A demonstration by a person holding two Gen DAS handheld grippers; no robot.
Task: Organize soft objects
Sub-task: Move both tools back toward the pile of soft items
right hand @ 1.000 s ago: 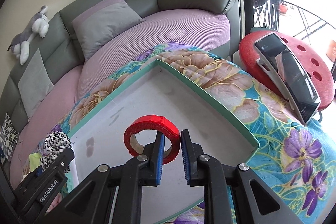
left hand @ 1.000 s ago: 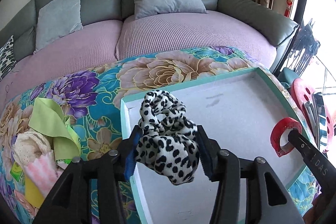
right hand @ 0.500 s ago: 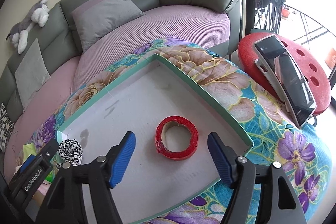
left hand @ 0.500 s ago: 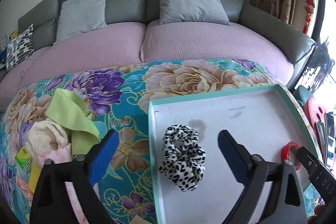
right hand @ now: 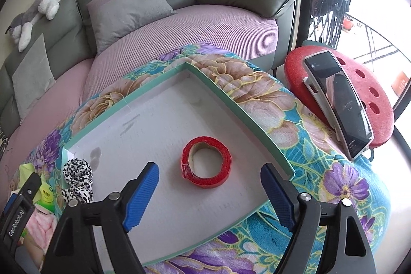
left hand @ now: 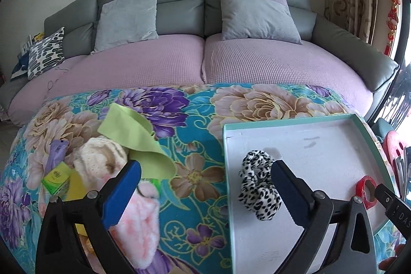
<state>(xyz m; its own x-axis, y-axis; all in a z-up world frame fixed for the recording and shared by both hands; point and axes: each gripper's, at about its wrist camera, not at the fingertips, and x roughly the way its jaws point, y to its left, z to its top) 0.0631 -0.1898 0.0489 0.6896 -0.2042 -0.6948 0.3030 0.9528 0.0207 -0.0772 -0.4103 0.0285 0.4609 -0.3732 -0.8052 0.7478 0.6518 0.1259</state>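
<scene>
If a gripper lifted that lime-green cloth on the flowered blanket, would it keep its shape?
Probably not. The lime-green cloth lies creased and draped over the cream knitted item, so it looks thin and floppy and would likely hang limp. It also seems light, and a pinch at one edge may lift it whole.

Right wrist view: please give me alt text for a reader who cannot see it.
The open right gripper hovers over a white tray with a teal rim, where a red tape roll lies flat between its blue fingers. A leopard-print scrunchie sits in the tray's left corner; the tray rests on a floral blanket.
</scene>
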